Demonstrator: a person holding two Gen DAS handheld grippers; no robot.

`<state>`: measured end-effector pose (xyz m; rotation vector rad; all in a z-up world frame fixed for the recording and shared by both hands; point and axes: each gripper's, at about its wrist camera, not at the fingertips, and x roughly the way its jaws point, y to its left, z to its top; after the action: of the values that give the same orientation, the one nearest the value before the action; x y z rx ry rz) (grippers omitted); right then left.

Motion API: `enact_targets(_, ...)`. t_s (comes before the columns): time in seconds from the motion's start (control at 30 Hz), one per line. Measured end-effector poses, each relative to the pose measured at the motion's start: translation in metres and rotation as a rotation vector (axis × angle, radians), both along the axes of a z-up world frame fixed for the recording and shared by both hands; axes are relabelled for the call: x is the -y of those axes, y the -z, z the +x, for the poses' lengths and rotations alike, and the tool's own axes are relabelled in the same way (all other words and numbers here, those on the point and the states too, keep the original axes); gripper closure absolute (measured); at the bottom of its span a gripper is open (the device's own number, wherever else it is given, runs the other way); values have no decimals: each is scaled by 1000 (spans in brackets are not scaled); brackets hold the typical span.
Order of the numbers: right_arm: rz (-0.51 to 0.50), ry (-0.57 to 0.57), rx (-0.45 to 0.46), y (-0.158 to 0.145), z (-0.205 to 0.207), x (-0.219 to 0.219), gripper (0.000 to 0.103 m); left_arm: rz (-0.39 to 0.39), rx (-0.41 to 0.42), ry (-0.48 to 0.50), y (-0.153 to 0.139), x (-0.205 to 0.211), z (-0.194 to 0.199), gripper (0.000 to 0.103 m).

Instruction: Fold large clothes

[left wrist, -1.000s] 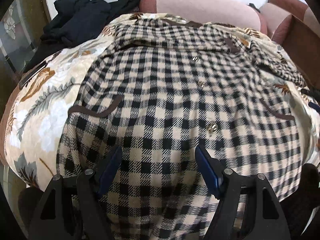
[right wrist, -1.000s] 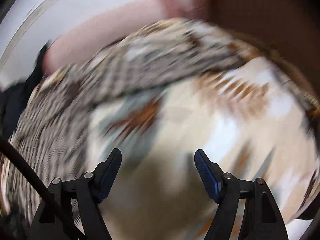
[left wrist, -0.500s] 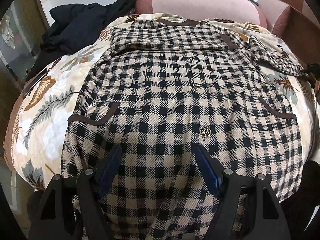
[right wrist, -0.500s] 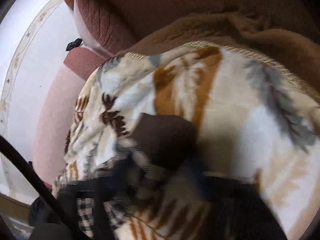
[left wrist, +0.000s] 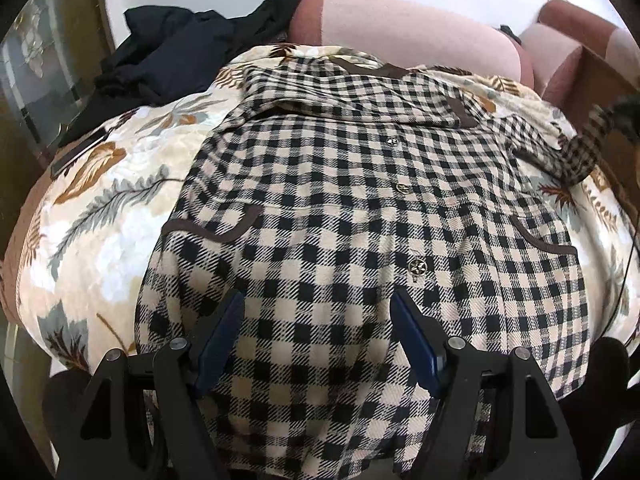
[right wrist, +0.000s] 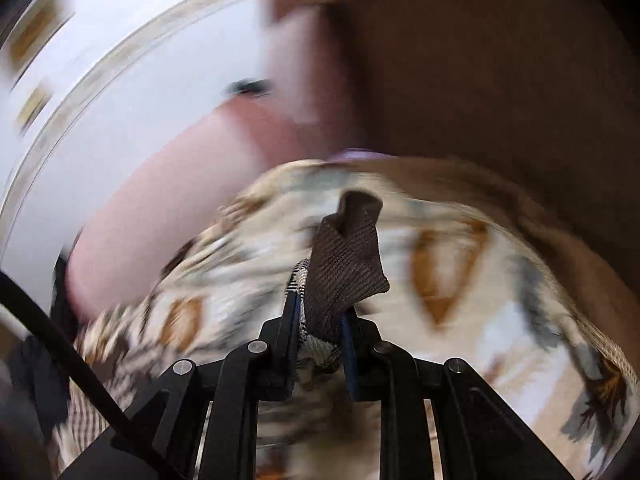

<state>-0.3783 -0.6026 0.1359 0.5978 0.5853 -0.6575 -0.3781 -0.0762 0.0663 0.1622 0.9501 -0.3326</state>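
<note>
Checked wool in black and cream fills our left wrist view: one coat [left wrist: 352,216] lies spread front-up on one leaf-printed blanket [left wrist: 104,200], collar toward the pink sofa back [left wrist: 408,28]. We count three gold buttons [left wrist: 418,267] down its front and two brown-trimmed pocket flaps [left wrist: 216,228], one on each side. One heap of dark clothing [left wrist: 176,56] sits on the blanket beyond the coat's left shoulder, and one dark flat strip lies on the blanket edge near it; we cannot tell what that is.

Our left gripper [left wrist: 316,332] hangs over the coat's lower hem with its blue-padded fingers [left wrist: 218,336] spread wide, the checked cloth lying between and beneath them; whether they touch it we cannot tell.

Our right gripper [right wrist: 318,332] is closed narrow on the coat's sleeve cuff [right wrist: 346,268], a brown ribbed knit band with a sliver of check showing beside it, standing up out of the jaws above the blanket. That view is heavily blurred. In the left view the same sleeve is raised at the far right edge.

We can read no brand, label or writing anywhere.
</note>
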Motion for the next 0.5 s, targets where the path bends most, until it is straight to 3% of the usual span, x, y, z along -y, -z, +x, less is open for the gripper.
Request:
enact_targets(0.1,-56,-193,-24,-17,65,-73,84,-24,24,-19,-5,-12,-2,29)
enact_targets(0.23,-84,-407,-60,-18,144,-175,84,-48,56,-54,-9,-30,-4,29)
enact_targets(0.5,-185,-702,-213,40,263,-366,85,-131,68,-122,-12,-74,6,29)
